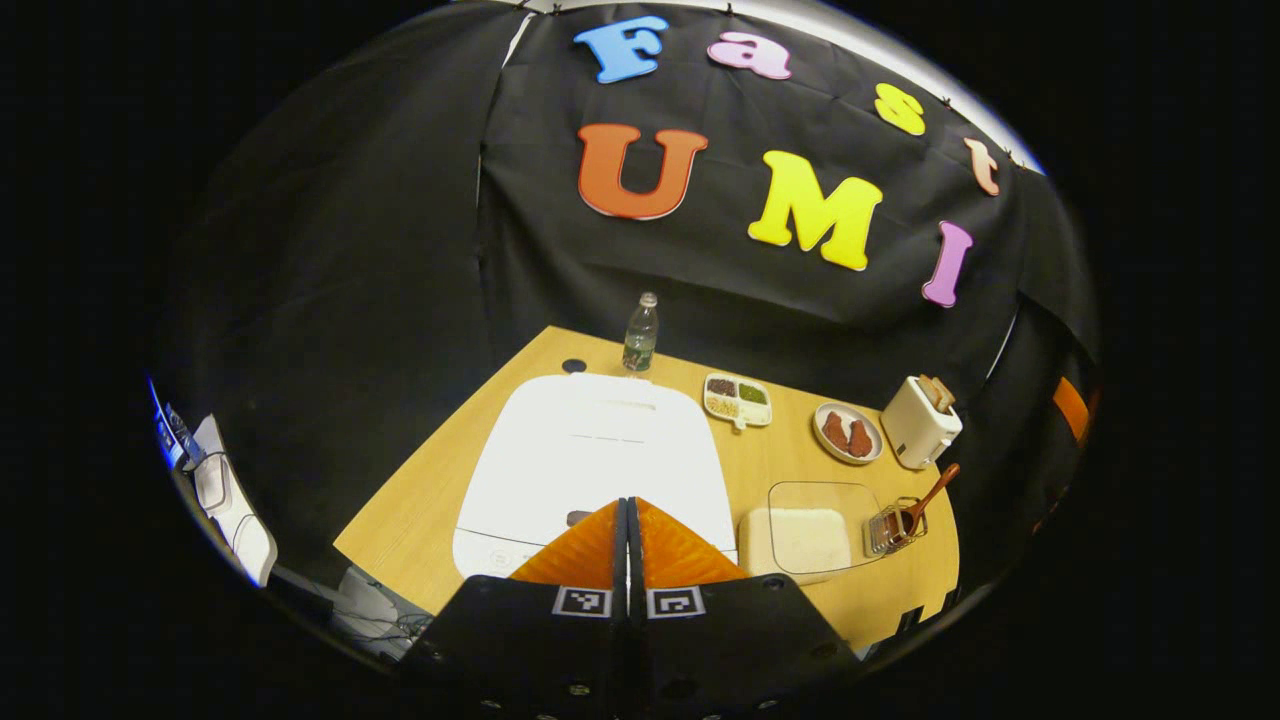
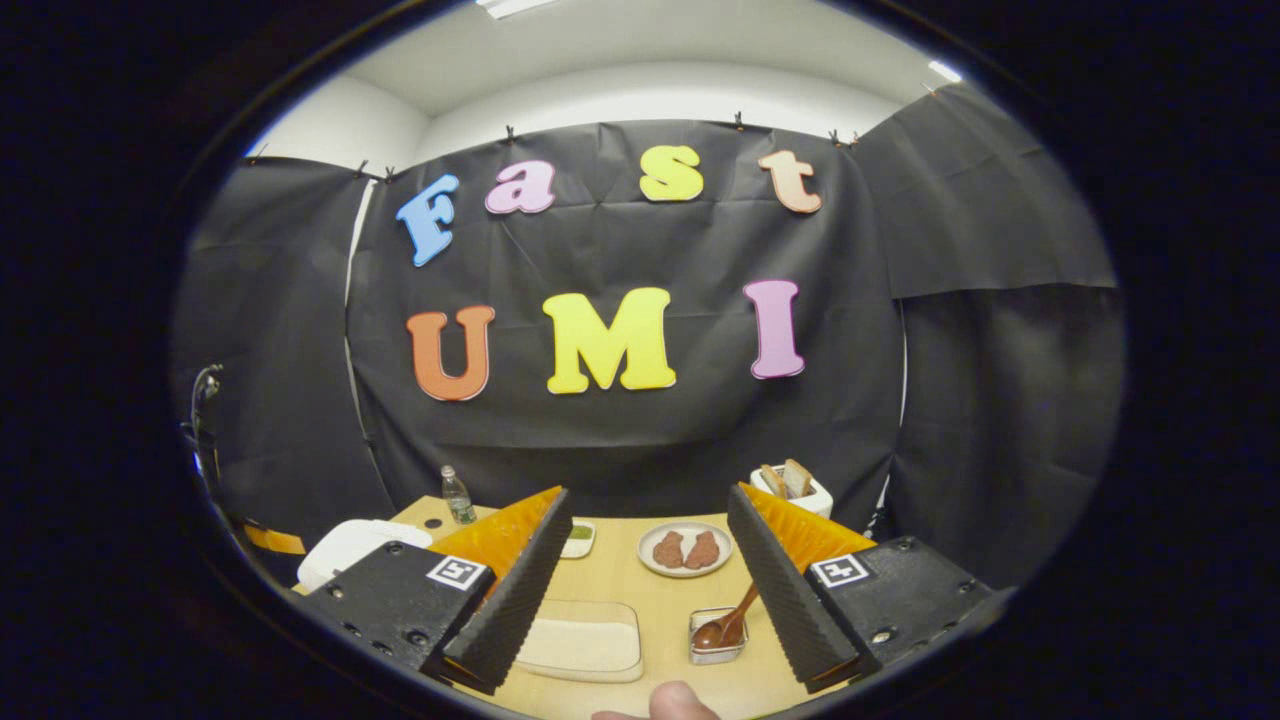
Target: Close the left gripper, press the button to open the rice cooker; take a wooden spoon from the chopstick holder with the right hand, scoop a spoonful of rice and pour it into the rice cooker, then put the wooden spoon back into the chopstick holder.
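In the left gripper view we see our left gripper (image 1: pixel 628 505) with its two fingers pressed together, tips meeting and nothing between them. They hang just above the near edge of the white, rounded rice cooker (image 1: pixel 590 450), whose lid is down; the small dark button (image 1: pixel 578 518) on the cooker's front sits just left of the fingertips. Whether the tips touch the cooker we cannot tell.

To the right of the cooker, on the light wooden table (image 1: pixel 430 500), lies a clear rectangular container of white rice (image 1: pixel 805 535). Just right of that stands the small wire chopstick holder (image 1: pixel 893 528), with the brown wooden spoon (image 1: pixel 928 497) leaning out of it, handle up and to the right.

Farther back we find a white divided dish of coloured grains (image 1: pixel 738 398), a round white plate with two brown pieces of food (image 1: pixel 848 433), and a cream toaster holding slices of bread (image 1: pixel 920 420). At the far edge stands a clear plastic water bottle (image 1: pixel 640 335).

In the right gripper view our right gripper (image 2: pixel 640 590) has its fingers spread wide, holding nothing. Between them, near on the table, lie the rice container (image 2: pixel 585 640) and, to its right, the chopstick holder (image 2: pixel 718 635) with the spoon (image 2: pixel 728 620) resting in it, close to the right finger but apart from it. A fingertip of a hand (image 2: pixel 672 702) shows at the nearest edge. Beyond are the plate (image 2: pixel 686 548) and the toaster (image 2: pixel 790 487); the rice cooker (image 2: pixel 350 545) sits off to the left.
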The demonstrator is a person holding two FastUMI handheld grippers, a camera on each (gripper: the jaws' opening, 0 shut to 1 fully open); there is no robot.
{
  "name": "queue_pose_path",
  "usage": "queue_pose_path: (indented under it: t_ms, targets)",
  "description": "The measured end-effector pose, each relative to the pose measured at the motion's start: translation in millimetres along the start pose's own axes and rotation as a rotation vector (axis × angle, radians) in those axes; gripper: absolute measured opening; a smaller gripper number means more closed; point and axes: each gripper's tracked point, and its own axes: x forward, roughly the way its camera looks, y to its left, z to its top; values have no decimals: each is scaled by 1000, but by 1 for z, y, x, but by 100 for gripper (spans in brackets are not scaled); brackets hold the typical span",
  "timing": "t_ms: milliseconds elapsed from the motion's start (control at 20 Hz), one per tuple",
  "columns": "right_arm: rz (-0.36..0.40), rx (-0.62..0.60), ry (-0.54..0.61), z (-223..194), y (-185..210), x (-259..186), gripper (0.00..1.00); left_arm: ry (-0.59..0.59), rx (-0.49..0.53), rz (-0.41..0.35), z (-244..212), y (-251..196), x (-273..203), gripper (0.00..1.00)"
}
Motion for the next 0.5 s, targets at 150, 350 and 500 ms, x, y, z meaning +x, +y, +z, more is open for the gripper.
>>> queue_pose_path:
  t_ms: [150, 350, 500]
  targets:
    - [-29, -19, 25, -8, -13, 5, 100, 66, -67, -25, -12, 1, 23, 0]
    - [-61, -16, 47, -15, -24, 11, 100, 87, -51, -16, -13, 10, 39, 0]
    - [-63, -3, 75, -21, -23, 16, 100, 108, -43, 2, -16, 16, 50, 0]
